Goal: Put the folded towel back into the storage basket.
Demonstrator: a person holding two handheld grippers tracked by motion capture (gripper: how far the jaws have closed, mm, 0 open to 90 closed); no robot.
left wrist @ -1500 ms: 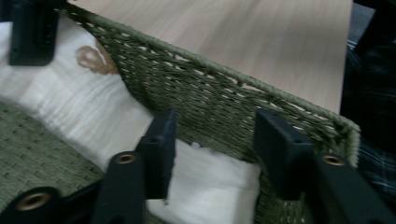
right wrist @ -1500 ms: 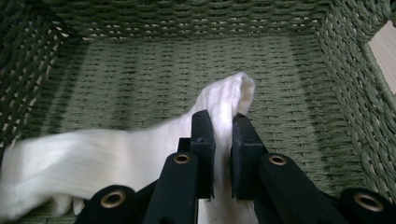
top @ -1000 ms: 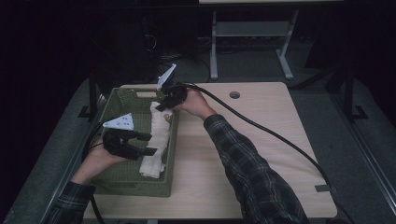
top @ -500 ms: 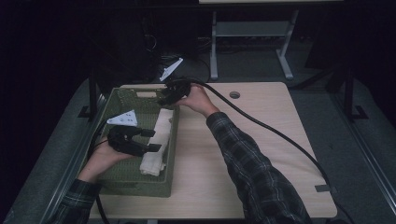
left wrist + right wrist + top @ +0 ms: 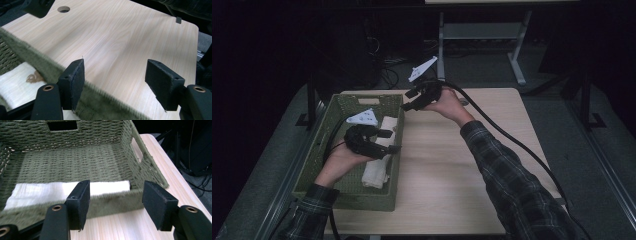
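Note:
A green woven basket point(image 5: 347, 200) stands on the left of the wooden table point(image 5: 452, 165). A folded white towel point(image 5: 377, 170) lies inside along its right wall. My left gripper point(image 5: 389, 141) hovers over that wall, pointing across the table. Its jaws have just been opening and hold nothing. In the left gripper view the left gripper point(image 5: 117, 75) spans the basket rim point(image 5: 37, 61), with the towel point(image 5: 17, 80) below. My right gripper point(image 5: 408, 100) hangs above the table by the basket's far right corner. Its jaws have just been opening too, with nothing between them. The right gripper point(image 5: 117, 200) faces the basket point(image 5: 75, 162) and the towel point(image 5: 50, 190).
A thick black cable point(image 5: 512, 140) trails from the right gripper over the table's right half. A round hole point(image 5: 63, 9) sits near the table's far edge. A metal desk frame point(image 5: 517, 55) stands on the dark floor behind the table.
The right gripper has drawn back from the towel's far end, rightward and up off the basket, with its jaws wider. The left gripper has shifted right to the basket's right wall.

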